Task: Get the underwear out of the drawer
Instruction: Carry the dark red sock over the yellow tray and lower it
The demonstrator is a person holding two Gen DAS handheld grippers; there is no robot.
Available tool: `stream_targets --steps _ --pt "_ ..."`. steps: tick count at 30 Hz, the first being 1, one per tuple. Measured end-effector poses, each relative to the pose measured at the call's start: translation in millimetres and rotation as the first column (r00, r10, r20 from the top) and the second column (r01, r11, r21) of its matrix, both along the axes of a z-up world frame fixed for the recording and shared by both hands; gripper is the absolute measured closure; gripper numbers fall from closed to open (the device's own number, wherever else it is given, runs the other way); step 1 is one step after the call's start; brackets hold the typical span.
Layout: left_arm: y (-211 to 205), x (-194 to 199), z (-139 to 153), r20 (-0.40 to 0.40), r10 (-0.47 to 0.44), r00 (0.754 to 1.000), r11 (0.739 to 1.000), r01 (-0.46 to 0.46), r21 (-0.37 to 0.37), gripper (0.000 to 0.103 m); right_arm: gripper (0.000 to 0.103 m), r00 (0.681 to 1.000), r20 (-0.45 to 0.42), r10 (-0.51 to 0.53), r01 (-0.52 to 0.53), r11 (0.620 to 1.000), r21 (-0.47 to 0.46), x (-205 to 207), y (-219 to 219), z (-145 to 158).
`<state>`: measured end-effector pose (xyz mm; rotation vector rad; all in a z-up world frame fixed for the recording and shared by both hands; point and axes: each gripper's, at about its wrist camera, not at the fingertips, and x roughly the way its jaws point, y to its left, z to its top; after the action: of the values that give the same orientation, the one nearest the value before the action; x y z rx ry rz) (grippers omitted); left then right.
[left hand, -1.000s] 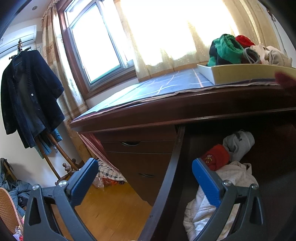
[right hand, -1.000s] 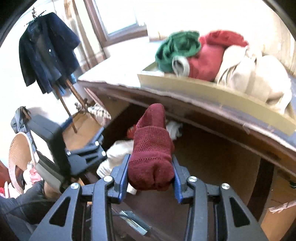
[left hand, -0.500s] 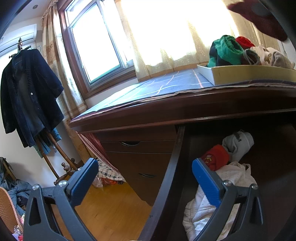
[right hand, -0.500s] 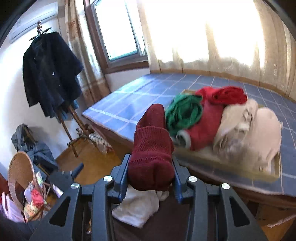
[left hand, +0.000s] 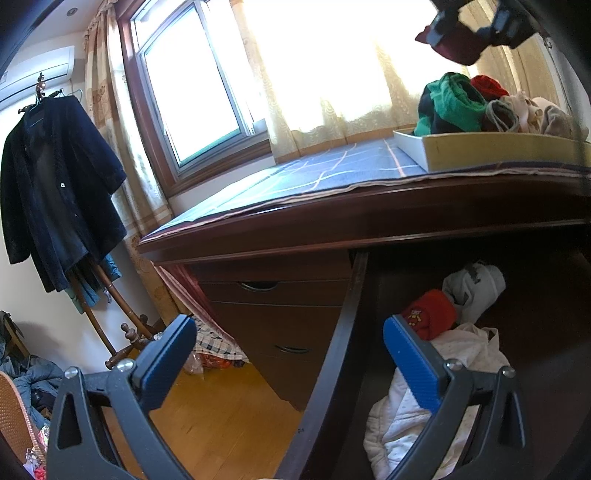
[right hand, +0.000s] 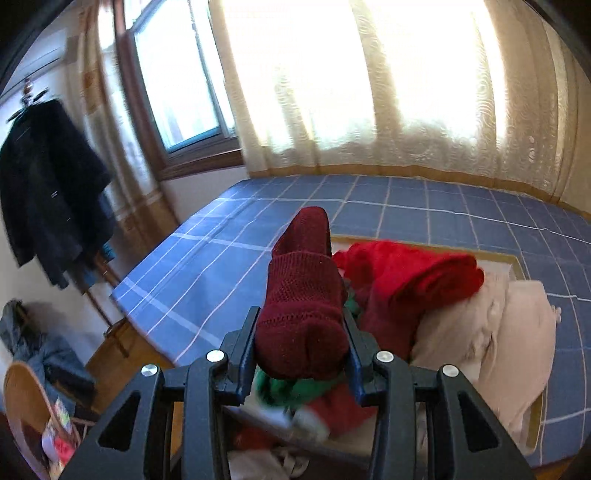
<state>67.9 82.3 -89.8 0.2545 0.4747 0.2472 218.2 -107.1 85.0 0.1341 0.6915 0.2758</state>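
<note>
My right gripper [right hand: 301, 354] is shut on a rolled dark-red knitted underwear [right hand: 301, 295] and holds it above a shallow box [right hand: 517, 262] piled with green, red and beige garments on the blue checked desk top. The left wrist view shows that same right gripper [left hand: 469, 31] high at the top right, over the box [left hand: 495, 149]. My left gripper [left hand: 291, 354] is open and empty, straddling the side wall of the open drawer [left hand: 340, 332]. Inside lie a red roll [left hand: 430, 317], a grey roll [left hand: 476, 288] and white cloth [left hand: 436, 410].
A dark wooden desk [left hand: 369, 214] with shut drawers [left hand: 273, 314] stands under a curtained window [right hand: 369, 74]. A dark coat [left hand: 55, 177] hangs on a rack at left. A wicker chair [right hand: 26, 413] and clothes sit on the wooden floor [left hand: 207, 413].
The right gripper has risen out of the drawer with the dark-red underwear and now hangs over the box on the desk. The left gripper has stayed put.
</note>
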Motion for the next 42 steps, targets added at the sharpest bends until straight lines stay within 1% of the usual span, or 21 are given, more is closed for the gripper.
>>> stream_targets --steps 2,5,12,15,20,24,27,32,35,38,40,41,42 --pt "0 0 0 0.000 0.000 1.000 1.000 0.000 -0.002 0.000 0.061 0.999 -0.009 -0.032 0.031 0.999 -0.012 22 1 -1" --pt "-1 0 0 0.000 -0.002 1.000 1.000 0.002 -0.002 0.000 0.061 0.998 -0.035 -0.045 0.044 0.999 -0.020 47 8 -6" --pt "-1 1 1 -0.002 -0.010 1.000 1.000 0.010 -0.006 0.000 0.061 0.990 -0.112 -0.088 0.078 0.993 -0.084 98 34 -29" --pt "-1 0 1 0.000 -0.014 1.000 1.000 0.014 -0.009 0.000 0.061 0.977 -0.180 -0.117 0.109 0.993 -0.053 117 33 -47" --pt "-1 -1 2 0.001 -0.016 1.000 1.000 0.016 -0.013 0.000 0.061 0.961 -0.241 -0.134 0.124 0.991 -0.058 137 38 -73" --pt "-1 -1 2 0.000 -0.016 1.000 1.000 0.016 -0.013 0.000 0.061 0.950 -0.281 -0.139 0.127 0.990 -0.060 147 41 -85" --pt "-1 -1 2 0.000 -0.016 1.000 1.000 0.016 -0.013 0.000 0.061 0.946 -0.295 -0.137 0.128 0.990 -0.050 151 39 -87" --pt "-1 -1 2 0.000 -0.016 1.000 1.000 0.016 -0.013 0.000 0.060 0.949 -0.290 -0.124 0.116 0.992 -0.045 149 39 -84" --pt "0 -1 2 -0.005 -0.018 1.000 1.000 0.018 -0.016 0.000 0.059 0.951 -0.285 -0.119 0.116 0.993 -0.026 148 37 -80" --pt "-1 -1 1 -0.002 -0.017 1.000 1.000 0.017 -0.006 0.000 0.055 0.975 -0.200 -0.099 0.108 0.993 0.036 134 33 -65" --pt "-2 -1 1 -0.004 -0.015 1.000 1.000 0.015 -0.005 0.000 0.044 0.989 -0.121 -0.088 0.099 0.991 0.089 117 28 -50" --pt "-2 -1 1 -0.005 -0.014 1.000 1.000 0.014 -0.006 0.000 0.042 0.992 -0.097 -0.083 0.093 0.990 0.107 111 27 -46" --pt "-1 -1 0 -0.005 -0.014 1.000 1.000 0.014 -0.005 0.000 0.040 0.996 -0.050 -0.079 0.086 0.987 0.133 98 23 -39"
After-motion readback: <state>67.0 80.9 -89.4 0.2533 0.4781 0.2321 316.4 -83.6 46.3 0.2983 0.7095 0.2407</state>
